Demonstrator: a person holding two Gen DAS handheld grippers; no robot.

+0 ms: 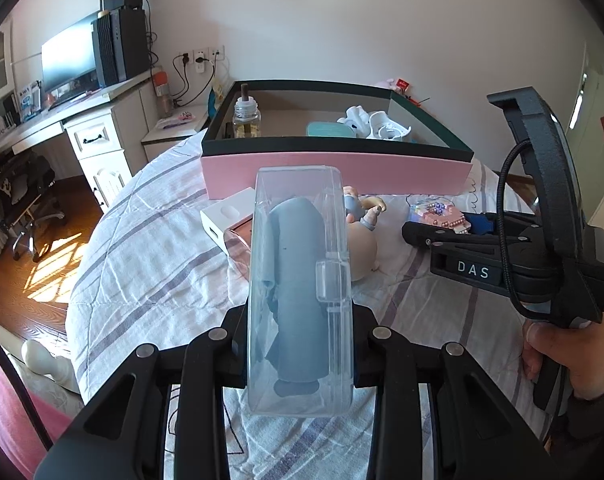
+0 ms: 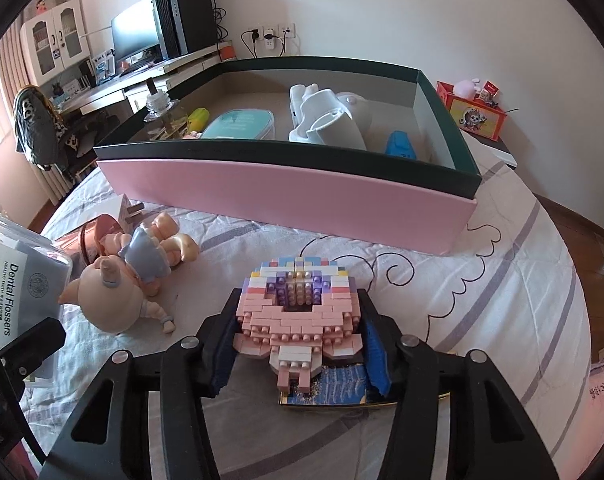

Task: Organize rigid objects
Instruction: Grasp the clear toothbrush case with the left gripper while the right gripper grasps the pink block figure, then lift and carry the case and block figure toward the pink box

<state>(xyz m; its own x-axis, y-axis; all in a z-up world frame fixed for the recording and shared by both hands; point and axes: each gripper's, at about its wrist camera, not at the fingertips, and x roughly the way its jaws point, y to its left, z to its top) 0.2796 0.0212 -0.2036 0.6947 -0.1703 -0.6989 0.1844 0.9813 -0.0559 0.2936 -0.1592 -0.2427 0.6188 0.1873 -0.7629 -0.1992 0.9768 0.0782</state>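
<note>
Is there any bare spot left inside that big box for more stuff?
Yes: the box floor near its front wall looks bare, between the bottle and the blue item. The back is crowded by the teal case and white gadget. On the bed, the doll fills the left.

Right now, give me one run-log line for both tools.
left tool: shut on flosser case | right tool: shut on brick model | pink box: ahead on bed | doll: loose
</note>
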